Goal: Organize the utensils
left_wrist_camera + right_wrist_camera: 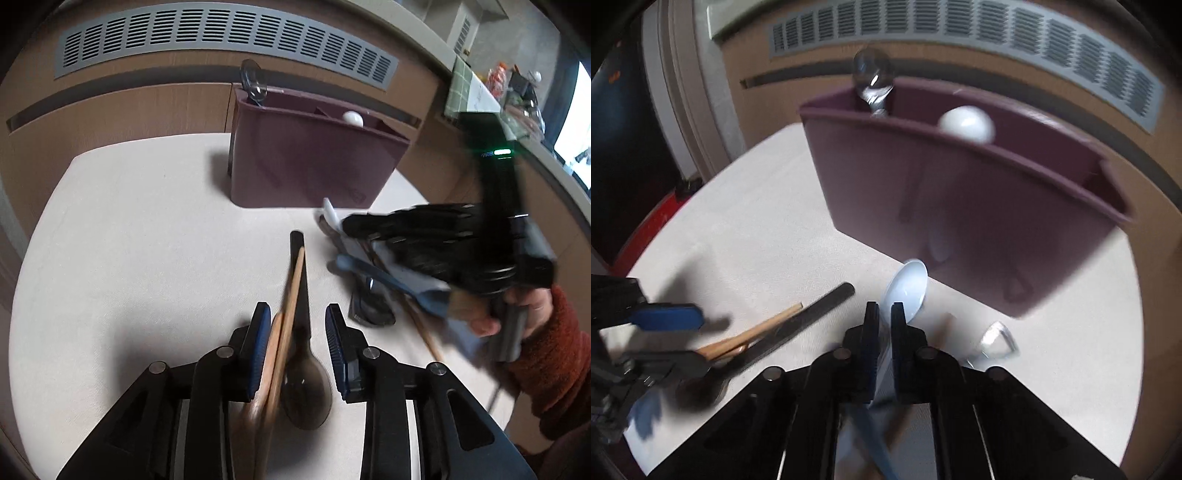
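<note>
**Two utensils in reach, one in hand**

We hold the right gripper (881, 314) with its fingers closed on the handle of a pale blue spoon (908, 286); the bowl sticks out ahead, near the front wall of the maroon caddy (960, 206). Our left gripper (297, 325) stands open, fingers straddling a wooden utensil (291, 295) and a dark brown spoon (306, 384) that lie together on the counter (129, 258). The wooden one touches the left finger pad.

Risks, as we judge them:
- Closing the left fingers now could catch both utensils at once, since they overlap.
- The blue spoon is pinched at its handle only; a quick swing could twist it in the grip.
- The loose pile (373, 273) lies under the right gripper, so lifting out may drag a neighbour along.
- The caddy could tip if a spoon knocks its rim.

Already in the caddy: a metal spoon (872, 79) in the left end, a white round-ended piece (967, 123) mid-way.

Counter pale, matte, round-cornered. Behind it a wood-toned wall with a grey vent grille (221, 40). A cluttered ledge (480, 88) sits far right.
</note>
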A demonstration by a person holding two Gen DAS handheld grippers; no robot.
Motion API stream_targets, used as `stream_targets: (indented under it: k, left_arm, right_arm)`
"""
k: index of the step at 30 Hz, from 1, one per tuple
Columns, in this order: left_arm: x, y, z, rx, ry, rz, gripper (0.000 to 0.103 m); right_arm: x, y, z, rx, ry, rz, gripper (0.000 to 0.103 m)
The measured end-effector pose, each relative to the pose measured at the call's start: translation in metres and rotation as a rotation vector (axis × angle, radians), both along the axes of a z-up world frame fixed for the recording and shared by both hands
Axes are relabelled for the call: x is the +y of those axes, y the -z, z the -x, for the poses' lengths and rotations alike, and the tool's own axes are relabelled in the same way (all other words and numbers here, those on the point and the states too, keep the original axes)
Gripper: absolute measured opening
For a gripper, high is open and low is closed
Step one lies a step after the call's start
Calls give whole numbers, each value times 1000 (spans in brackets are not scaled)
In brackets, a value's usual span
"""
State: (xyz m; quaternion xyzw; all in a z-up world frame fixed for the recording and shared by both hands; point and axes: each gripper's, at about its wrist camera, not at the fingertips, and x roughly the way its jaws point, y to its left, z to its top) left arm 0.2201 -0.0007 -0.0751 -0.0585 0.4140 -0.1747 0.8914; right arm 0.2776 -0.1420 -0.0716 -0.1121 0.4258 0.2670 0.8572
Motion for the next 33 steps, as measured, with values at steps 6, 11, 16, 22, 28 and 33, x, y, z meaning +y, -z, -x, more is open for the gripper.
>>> stream_targets:
  k: [6,11,16,22,28,33]
  left_arm:
    - [-2,3,-4,20,31,5,32]
    - [-22,5,-29,63,106,-79,32]
    - [-25,16,-56,136,65,-139,22]
    - [-13,-14,-42,29,7,-47,13]
    - [18,-64,-14,-153,-121,140,13]
    - [25,-62,-9,-155,-115,152,13]
  right_arm:
    - [-39,-18,35,0,17,-32,3]
    - [-58,-15,43,7,44,-26,6]
    - [-62,-13,50,-61,50,8,6]
    - [-49,-9,37,-35,31,8,9]
    - [-26,4,8,52,-4,-52,12]
    - [-6,15,-8,86,3,-12,12]
